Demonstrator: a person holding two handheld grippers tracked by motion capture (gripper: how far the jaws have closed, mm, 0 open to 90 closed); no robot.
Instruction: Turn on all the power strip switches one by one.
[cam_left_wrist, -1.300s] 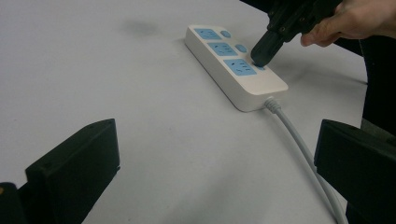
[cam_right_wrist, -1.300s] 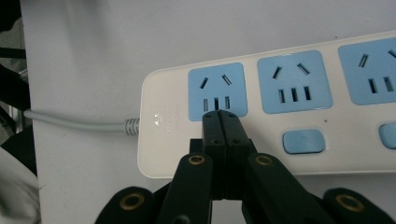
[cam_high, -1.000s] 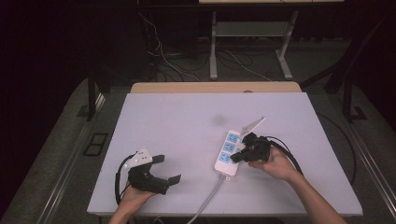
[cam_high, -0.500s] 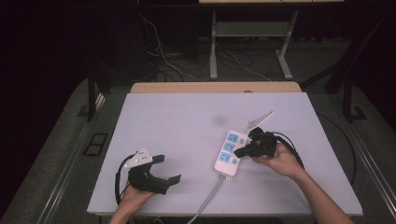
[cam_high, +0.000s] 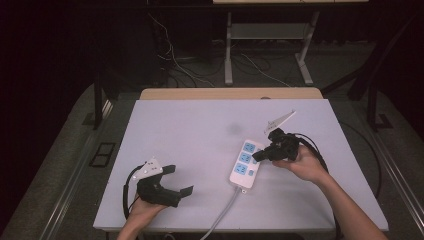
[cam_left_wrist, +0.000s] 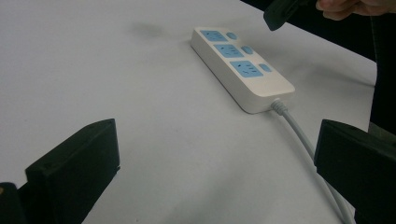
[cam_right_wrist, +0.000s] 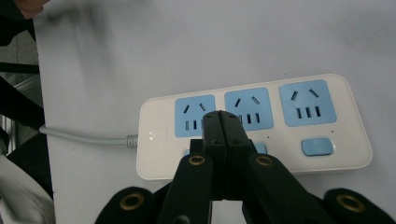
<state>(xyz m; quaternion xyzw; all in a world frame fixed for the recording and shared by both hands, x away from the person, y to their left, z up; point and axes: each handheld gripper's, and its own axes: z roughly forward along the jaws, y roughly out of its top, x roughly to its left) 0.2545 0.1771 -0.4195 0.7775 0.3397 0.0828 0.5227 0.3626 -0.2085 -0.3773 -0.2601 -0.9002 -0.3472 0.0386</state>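
**Closed jaws over a power strip**

While the right gripper (cam_high: 261, 154) hangs over the strip (cam_high: 246, 163), its jaws are pressed together, their joined tip above the strip's face between the sockets and the row of buttons, as the right gripper view shows; whether the tip touches the plastic, I cannot tell. The strip is white with three blue sockets and blue buttons, lying on the table (cam_high: 200, 130) at about 4 o'clock from the table's centre. Its grey cord (cam_high: 223, 212) runs off toward 6 o'clock and over the near edge.

Well apart, at 8 o'clock, the left gripper (cam_high: 180, 181) rests low in the left hand (cam_high: 142, 212), jaws spread wide with nothing between them; in its own view bare tabletop lies between the strip and those jaws. The right hand (cam_high: 304, 165) grips its tool from 4 o'clock, with black cable looped behind it.

The table has a plain pale lilac-grey top, with a faint dark smudge (cam_high: 234, 129) near the centre and a tan wooden strip (cam_high: 230, 93) along the far edge. Beyond it the room is dark: a grey floor, loose cables (cam_high: 172, 60) and the metal legs (cam_high: 228, 50) of another table at 12 o'clock.
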